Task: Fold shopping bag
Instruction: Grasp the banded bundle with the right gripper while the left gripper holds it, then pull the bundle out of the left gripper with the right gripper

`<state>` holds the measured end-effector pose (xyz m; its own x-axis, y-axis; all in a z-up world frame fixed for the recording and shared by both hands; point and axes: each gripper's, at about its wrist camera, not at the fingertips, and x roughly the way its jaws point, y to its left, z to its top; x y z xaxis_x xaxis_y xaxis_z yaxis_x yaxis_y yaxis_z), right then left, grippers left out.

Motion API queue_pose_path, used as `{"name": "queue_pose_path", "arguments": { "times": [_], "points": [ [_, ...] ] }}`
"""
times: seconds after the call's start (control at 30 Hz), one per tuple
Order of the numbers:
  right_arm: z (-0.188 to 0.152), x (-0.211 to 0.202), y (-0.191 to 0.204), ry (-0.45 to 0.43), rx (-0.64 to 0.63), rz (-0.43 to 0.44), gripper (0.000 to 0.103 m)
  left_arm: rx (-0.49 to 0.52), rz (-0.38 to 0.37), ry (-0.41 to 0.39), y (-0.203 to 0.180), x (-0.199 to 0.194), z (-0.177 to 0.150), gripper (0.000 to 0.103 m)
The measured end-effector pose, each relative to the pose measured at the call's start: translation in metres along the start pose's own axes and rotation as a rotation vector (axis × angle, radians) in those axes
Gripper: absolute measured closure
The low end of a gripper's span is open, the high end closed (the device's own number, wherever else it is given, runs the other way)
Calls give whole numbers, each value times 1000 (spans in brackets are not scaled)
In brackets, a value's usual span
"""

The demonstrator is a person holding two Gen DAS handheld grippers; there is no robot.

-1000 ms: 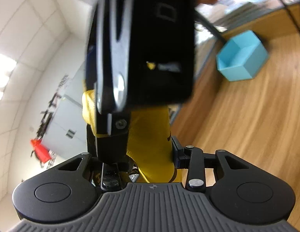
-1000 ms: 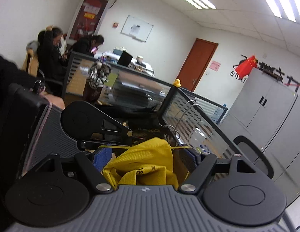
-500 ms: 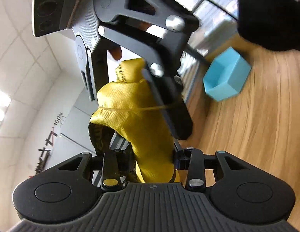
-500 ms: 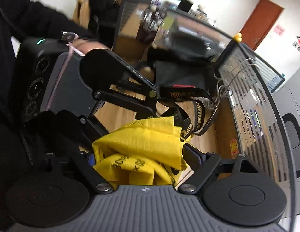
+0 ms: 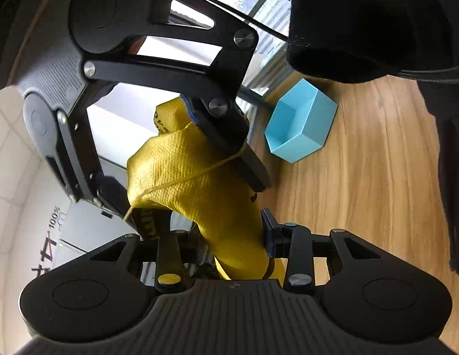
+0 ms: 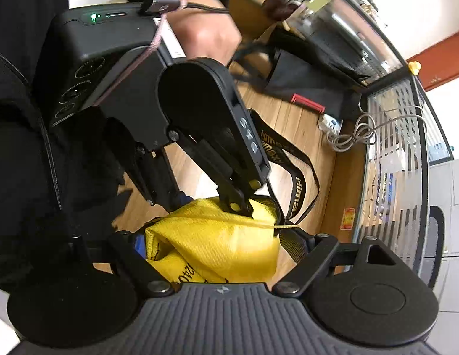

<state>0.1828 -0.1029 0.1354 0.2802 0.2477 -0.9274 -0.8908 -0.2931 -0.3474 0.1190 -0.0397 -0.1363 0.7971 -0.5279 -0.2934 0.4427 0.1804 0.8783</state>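
The left gripper (image 5: 238, 233) was clamped on the bunched yellow shopping bag (image 5: 193, 183), whose long axis ran straight out along its fingers. The right gripper (image 6: 217, 242) stood wide around the bundle's far end, above the wooden table (image 5: 362, 177); whether its pads pressed could not be told.

Open light-blue hexagonal box (image 5: 300, 127) on the wooden tabletop (image 5: 362, 177), black bag (image 6: 306, 80) with a red tag, coiled grey cable (image 6: 359, 133), glass desk partition (image 6: 389, 159), small yellow duck figure (image 6: 414, 66)
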Motion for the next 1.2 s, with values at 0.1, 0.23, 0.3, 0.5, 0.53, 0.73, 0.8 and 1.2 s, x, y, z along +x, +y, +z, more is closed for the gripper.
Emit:
{"name": "queue_pose_path", "arguments": {
  "times": [0.1,0.23,0.3,0.5,0.53,0.73,0.8,1.2],
  "points": [
    [0,0,-10,-26,34,73,14,-47,49,-60,1,-7,-1,63],
    [-12,4,-32,-94,142,151,11,-495,17,-117,48,-22,-17,64],
    [-16,3,-41,-127,186,149,5,-648,1,-156,59,-29,-28,64],
    [-41,-14,-60,-277,305,211,1,-858,11,-252,74,-47,-43,64],
    [-47,-18,-64,-304,326,228,1,-889,16,-280,79,-55,-46,64],
    [-104,-35,-88,-505,483,379,1,-1041,34,-437,99,-72,-42,64],
    [-122,-42,-93,-619,554,445,1,-1138,-9,-489,108,-66,-48,64],
    [-189,-28,-101,-1216,747,646,1,-1508,-86,-758,147,-76,-66,64]
  ]
}}
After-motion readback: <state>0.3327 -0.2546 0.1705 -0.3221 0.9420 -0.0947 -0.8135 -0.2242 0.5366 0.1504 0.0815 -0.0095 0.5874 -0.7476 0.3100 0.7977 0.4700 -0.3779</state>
